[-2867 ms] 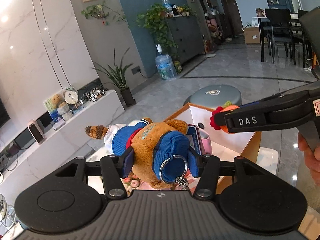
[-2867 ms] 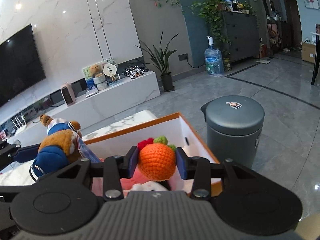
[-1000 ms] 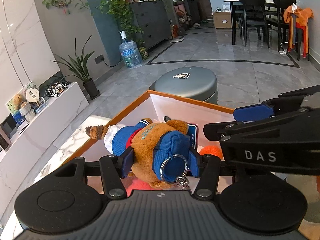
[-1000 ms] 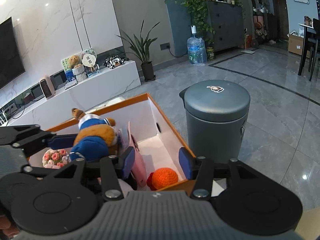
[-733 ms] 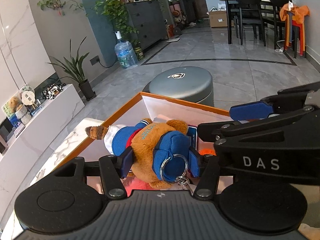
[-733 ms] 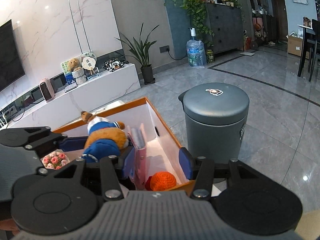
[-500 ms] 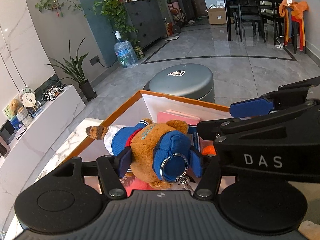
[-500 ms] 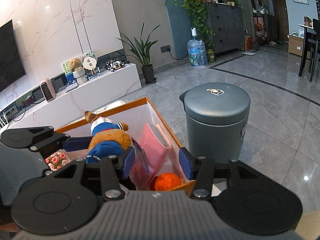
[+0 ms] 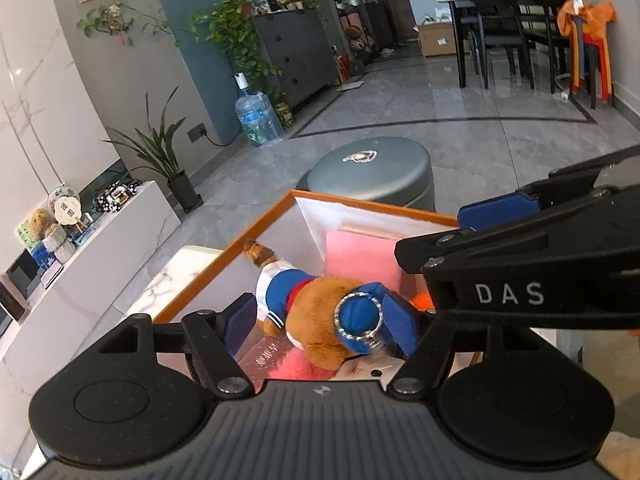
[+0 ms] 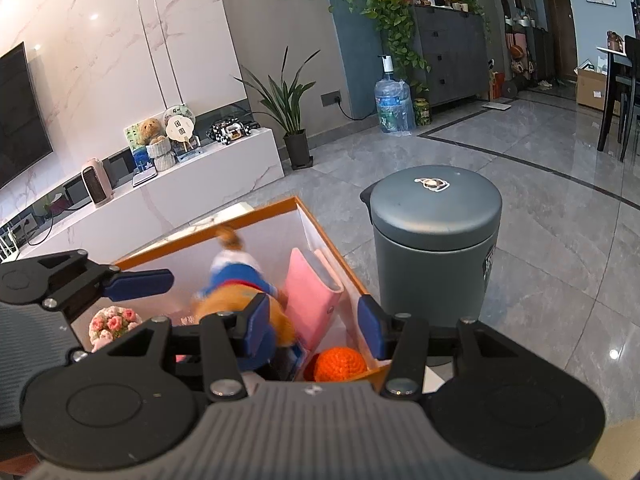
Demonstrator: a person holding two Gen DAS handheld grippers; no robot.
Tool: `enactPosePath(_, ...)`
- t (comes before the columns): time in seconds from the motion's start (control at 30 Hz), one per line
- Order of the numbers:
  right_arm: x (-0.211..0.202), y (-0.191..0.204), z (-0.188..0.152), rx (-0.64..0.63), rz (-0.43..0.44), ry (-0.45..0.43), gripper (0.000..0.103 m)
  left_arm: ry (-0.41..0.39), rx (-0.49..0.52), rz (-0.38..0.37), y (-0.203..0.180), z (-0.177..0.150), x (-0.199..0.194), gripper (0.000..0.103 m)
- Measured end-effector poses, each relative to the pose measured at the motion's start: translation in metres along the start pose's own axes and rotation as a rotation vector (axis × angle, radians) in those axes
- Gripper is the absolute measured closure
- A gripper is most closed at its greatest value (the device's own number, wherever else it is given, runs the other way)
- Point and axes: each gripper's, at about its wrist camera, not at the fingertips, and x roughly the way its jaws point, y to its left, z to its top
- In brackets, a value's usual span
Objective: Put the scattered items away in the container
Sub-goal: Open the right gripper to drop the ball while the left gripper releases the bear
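Observation:
An orange-rimmed white box (image 9: 224,264) stands on the table. A brown plush bear in blue sailor clothes (image 9: 320,312) lies inside it, blurred in the right wrist view (image 10: 236,280). My left gripper (image 9: 324,320) is open above the box, its fingers apart on either side of the bear. My right gripper (image 10: 312,320) is open and empty over the box's near right corner. An orange crocheted ball (image 10: 340,364) and a pink pouch (image 10: 312,300) lie in the box. The right gripper also shows at the right in the left wrist view (image 9: 520,272).
A grey round bin (image 10: 436,240) stands on the floor just behind the box. A small crocheted flower bunch (image 10: 114,322) sits at the box's left. A white TV bench (image 10: 160,208) runs along the far wall. A dining table and chairs (image 9: 516,28) stand at the far right.
My left gripper has opened and let the plush bear drop into the box. Earlier my right gripper let the orange ball go into the box.

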Motion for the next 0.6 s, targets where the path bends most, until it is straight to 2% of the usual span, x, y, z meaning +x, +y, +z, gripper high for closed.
enactPosePath(0.2, -0.012, 0.004, 0.004, -0.015, 0.005, -0.01, 0.05, 0.006, -0.066, 0.006, 0.01, 0.005, -0.017, 0.021)
enactPosePath(0.43, -0.039, 0.009, 0.01, -0.027, 0.01, -0.023, 0.043, 0.003, -0.121, 0.038, 0.015, 0.009, -0.046, 0.021)
enactPosePath(0.6, -0.064, 0.014, 0.011, -0.026, 0.013, -0.028, 0.037, -0.011, -0.123, 0.066, 0.01, 0.011, -0.072, 0.02)
